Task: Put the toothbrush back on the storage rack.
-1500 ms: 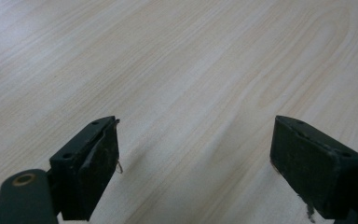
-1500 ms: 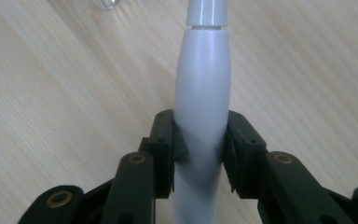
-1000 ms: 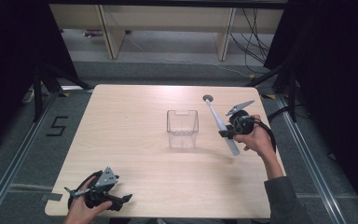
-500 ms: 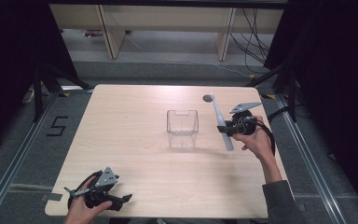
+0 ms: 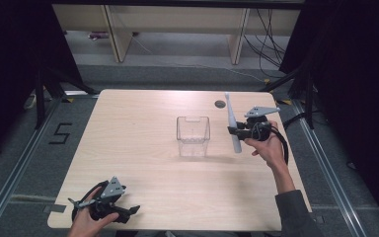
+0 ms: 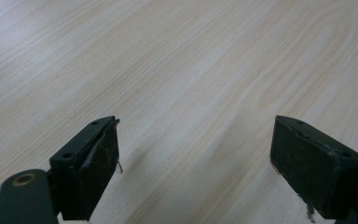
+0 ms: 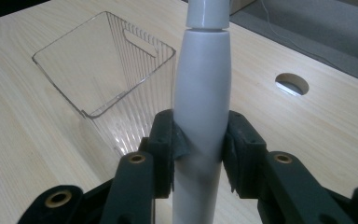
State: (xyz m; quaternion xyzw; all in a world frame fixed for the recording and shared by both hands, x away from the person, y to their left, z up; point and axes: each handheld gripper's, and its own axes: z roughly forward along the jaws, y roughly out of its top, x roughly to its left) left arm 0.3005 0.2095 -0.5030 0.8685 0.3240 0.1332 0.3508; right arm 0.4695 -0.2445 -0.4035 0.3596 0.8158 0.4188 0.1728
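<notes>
A white toothbrush (image 5: 232,123) is clamped by its handle between the jaws of the right tool (image 5: 236,131), held up off the tabletop (image 5: 138,148) on the right side. In the right gripper view the handle (image 7: 200,107) is seen pressed on both sides by the pads, with the brush running up out of the top edge. The brush is held roughly upright, tilted slightly, just right of a clear bin (image 5: 193,136) that stands near the middle of the tabletop; brush and bin are apart. A round hole (image 5: 220,104) is seen in the tabletop beyond the bin, at the far right. The left tool (image 5: 123,211) is held at the near left corner, low over the wood, jaws wide apart with nothing between them (image 6: 196,158).
</notes>
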